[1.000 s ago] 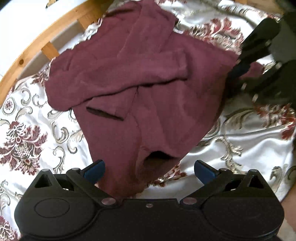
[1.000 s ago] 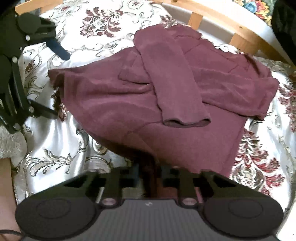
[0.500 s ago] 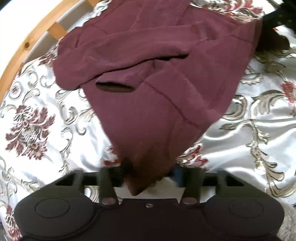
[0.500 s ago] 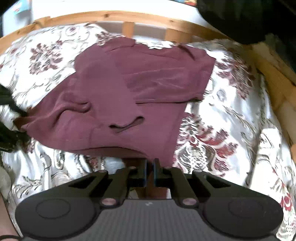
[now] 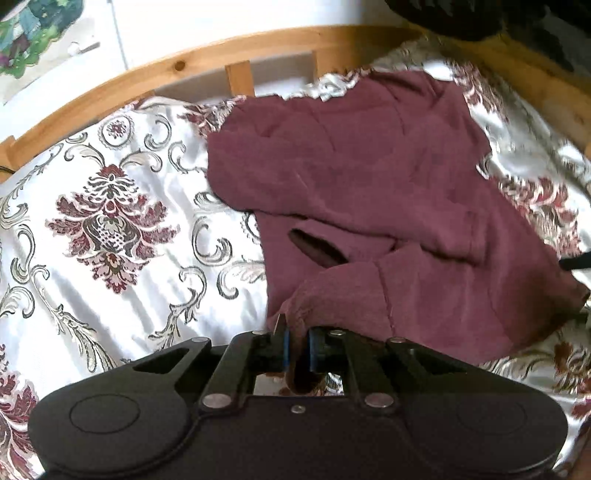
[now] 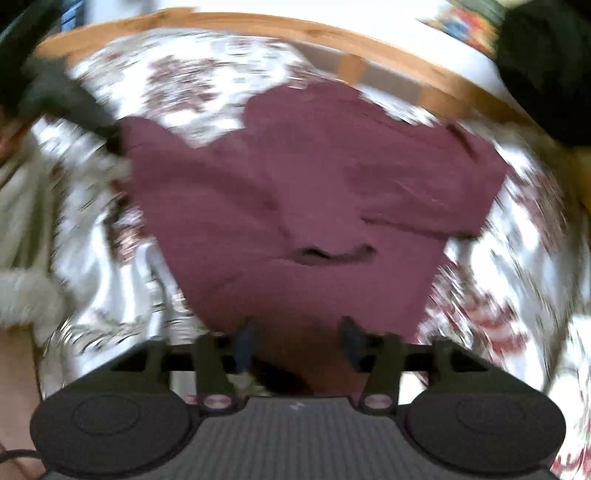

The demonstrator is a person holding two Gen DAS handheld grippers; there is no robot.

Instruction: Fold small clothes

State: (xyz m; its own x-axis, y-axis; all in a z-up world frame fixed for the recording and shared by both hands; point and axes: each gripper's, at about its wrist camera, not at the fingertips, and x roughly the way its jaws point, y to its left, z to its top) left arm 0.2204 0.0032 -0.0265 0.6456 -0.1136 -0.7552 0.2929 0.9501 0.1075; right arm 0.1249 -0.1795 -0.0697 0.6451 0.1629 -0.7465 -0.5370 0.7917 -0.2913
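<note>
A maroon long-sleeved top (image 5: 369, 192) lies on a floral satin bedspread (image 5: 110, 221), sleeves folded across its body. My left gripper (image 5: 298, 349) is shut on the top's near hem corner, cloth bunched between the blue pads. In the blurred right wrist view the top (image 6: 314, 192) fills the middle. My right gripper (image 6: 297, 343) stands open with the hem lying between its spread fingers; whether it touches the cloth I cannot tell. The left gripper's dark body (image 6: 66, 99) shows at the top's left corner.
A curved wooden bed rail (image 5: 236, 48) runs along the far edge of the bedspread, with a white wall behind. Dark fabric (image 5: 517, 22) hangs at the upper right. A pale fuzzy rug (image 6: 26, 295) lies to the left of the bed.
My left gripper closed on the hem corner and pulled it. My right gripper, shut on the hem half a second ago, has opened, and both views have swung toward the bed rail.
</note>
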